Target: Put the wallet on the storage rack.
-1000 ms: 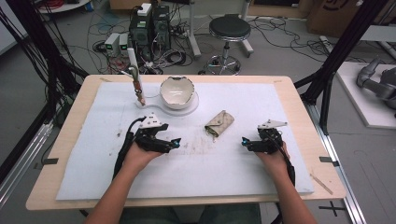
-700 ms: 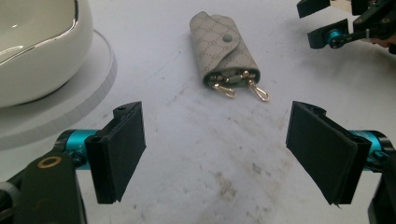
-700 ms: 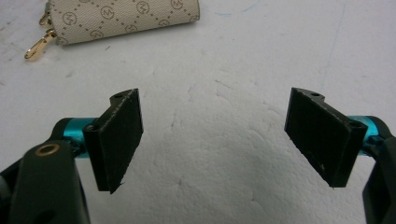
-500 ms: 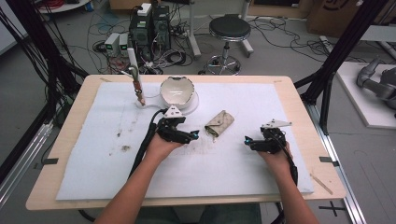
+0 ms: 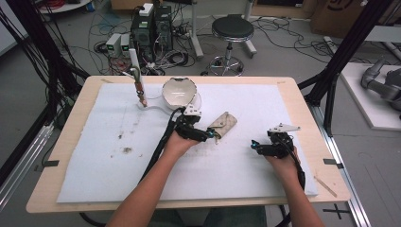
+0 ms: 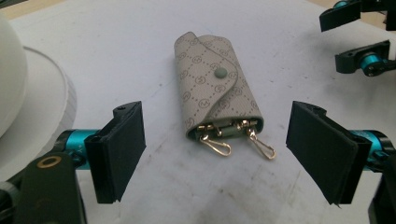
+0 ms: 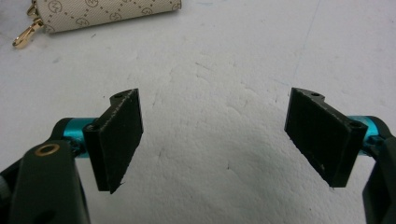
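Left tongs (image 6: 215, 154) gape wide just short of the key pouch (image 6: 216, 88) — clasp end nearest, long axis running away; right tongs (image 7: 212, 140), also wide, sit farther off.

Bowl (image 5: 178, 91) close behind key pouch (image 5: 222, 125); elsewhere open.

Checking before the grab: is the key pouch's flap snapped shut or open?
Shut, it seems: the key pouch's flap lies flat over the body at the snap; clips hang out.

Beige patterned key pouch (image 6: 212, 88), snapped shut, flat on white mat, gold clips protruding.
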Motion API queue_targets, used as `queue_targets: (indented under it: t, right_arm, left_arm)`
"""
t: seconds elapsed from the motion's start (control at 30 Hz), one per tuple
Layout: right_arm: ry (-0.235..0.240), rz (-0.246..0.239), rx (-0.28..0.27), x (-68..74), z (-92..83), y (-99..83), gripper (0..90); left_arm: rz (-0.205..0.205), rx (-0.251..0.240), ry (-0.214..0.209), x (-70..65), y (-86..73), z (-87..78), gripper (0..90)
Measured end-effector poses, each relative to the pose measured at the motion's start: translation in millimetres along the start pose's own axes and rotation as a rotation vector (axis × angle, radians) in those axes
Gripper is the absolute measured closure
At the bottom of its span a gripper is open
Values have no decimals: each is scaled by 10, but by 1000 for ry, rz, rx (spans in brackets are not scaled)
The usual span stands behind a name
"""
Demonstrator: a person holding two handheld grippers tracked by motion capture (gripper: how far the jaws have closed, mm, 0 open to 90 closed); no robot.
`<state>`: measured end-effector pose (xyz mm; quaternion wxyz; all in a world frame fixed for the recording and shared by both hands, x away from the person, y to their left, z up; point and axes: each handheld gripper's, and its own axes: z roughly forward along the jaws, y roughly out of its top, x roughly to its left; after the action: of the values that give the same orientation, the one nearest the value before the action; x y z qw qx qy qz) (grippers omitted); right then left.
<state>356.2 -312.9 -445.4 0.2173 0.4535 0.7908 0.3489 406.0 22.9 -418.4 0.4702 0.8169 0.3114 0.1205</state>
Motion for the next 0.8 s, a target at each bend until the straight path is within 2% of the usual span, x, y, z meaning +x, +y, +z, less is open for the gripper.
queue_targets:
  t: [0.37, 0.6, 0.8]
  right_arm:
    - [-7, -4, -13, 15, -100, -52, 197]
    - [-13, 11, -12, -20, -144, -103, 197]
    - [-23, 13, -13, -32, -189, -136, 197]
  left_arm:
    - [7, 41, -10, -85, 29, 330, 195]
    - [24, 55, 5, -104, 90, 481, 192]
    - [33, 93, 23, -121, 117, 639, 183]
